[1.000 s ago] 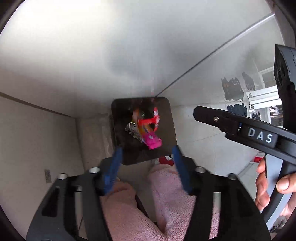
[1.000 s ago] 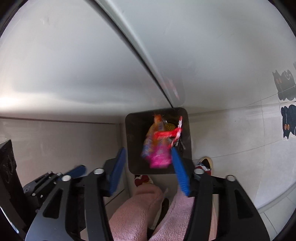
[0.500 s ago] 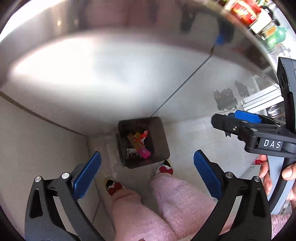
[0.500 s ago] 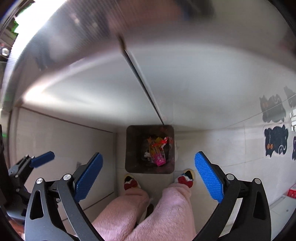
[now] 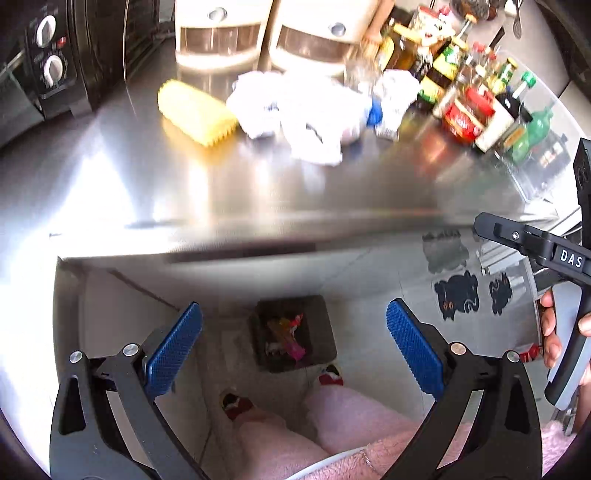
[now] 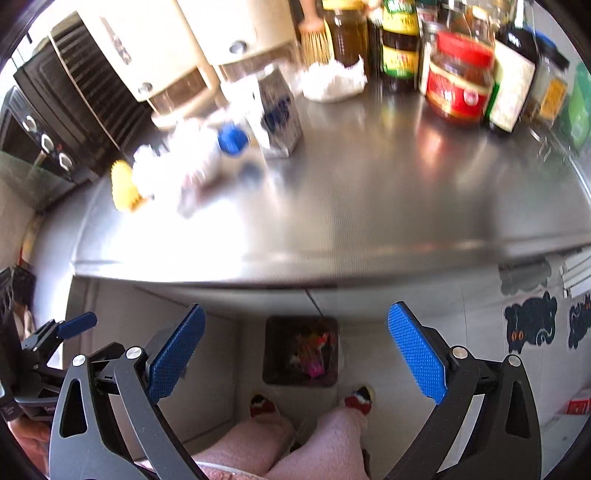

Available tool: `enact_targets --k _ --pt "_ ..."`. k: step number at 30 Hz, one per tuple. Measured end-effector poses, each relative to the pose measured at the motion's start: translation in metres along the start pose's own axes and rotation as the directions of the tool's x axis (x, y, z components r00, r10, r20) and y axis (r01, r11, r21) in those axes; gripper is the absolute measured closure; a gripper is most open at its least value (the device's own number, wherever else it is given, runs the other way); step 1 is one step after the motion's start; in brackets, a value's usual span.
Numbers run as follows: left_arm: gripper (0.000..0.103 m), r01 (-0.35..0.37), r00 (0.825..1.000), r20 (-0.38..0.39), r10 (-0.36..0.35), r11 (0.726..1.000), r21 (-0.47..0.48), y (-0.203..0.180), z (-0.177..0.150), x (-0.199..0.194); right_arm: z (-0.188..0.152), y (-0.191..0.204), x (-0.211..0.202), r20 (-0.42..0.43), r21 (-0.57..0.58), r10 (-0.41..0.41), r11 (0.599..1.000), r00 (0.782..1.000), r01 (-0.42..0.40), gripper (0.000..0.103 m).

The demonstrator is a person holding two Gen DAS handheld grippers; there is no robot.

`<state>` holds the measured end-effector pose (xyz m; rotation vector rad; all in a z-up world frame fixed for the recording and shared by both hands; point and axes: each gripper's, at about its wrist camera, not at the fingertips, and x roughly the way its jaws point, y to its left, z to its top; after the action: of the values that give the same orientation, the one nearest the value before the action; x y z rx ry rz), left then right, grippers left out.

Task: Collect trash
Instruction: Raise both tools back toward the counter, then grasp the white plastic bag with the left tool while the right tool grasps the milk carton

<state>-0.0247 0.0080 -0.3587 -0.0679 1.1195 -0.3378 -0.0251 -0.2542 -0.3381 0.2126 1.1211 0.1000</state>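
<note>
A dark square trash bin (image 5: 325,325) (image 6: 273,354) stands on the floor below the steel counter, with colourful wrappers (image 5: 290,338) (image 6: 314,354) inside. My left gripper (image 5: 293,350) is open and empty, high above the bin. My right gripper (image 6: 297,350) is open and empty too, beside it. On the counter lie crumpled white tissues (image 5: 310,110) (image 6: 177,166), a yellow ridged piece (image 5: 195,110) (image 6: 123,186), a blue-capped crushed bottle (image 6: 231,140) and a small carton (image 6: 279,114).
A steel counter (image 5: 258,192) (image 6: 369,206) carries sauce jars and bottles (image 5: 476,92) (image 6: 458,74), two beige containers (image 5: 258,33) and a black oven (image 5: 44,62). The person's pink-trousered legs (image 5: 332,421) and slippers stand by the bin. Cat stickers (image 6: 528,325) mark the floor.
Both grippers have risen from just over the bin to above counter height and opened wide. The wrappers now lie in the bin. The countertop has come into view.
</note>
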Motion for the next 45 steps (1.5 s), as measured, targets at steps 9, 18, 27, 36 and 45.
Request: enact_targets --k 9,18,27,36,45 --pt "0.018 0.051 0.998 0.036 -0.053 0.998 0.032 -0.008 0.073 0.007 0.076 0.009 0.007 0.090 0.003 0.044 0.999 0.995 -0.044 0.004" --pt "0.040 0.067 0.998 -0.014 -0.066 0.993 0.095 -0.022 0.116 0.046 0.140 0.021 0.041 0.085 -0.032 0.074 0.997 0.994 -0.072 0.029" --pt "0.057 0.078 0.995 -0.079 -0.068 0.988 0.133 -0.028 0.131 0.085 0.159 0.031 0.066 0.061 -0.069 0.054 0.996 0.997 -0.050 0.038" --pt "0.100 0.105 0.992 -0.087 -0.095 0.987 0.125 -0.028 0.131 0.088 0.154 0.019 0.070 0.045 -0.088 0.028 0.996 0.999 -0.024 0.072" --pt "0.102 0.114 0.994 -0.019 -0.112 0.984 0.135 -0.038 0.115 0.049 0.139 0.009 0.032 0.098 -0.098 0.048 0.994 0.994 -0.039 0.072"
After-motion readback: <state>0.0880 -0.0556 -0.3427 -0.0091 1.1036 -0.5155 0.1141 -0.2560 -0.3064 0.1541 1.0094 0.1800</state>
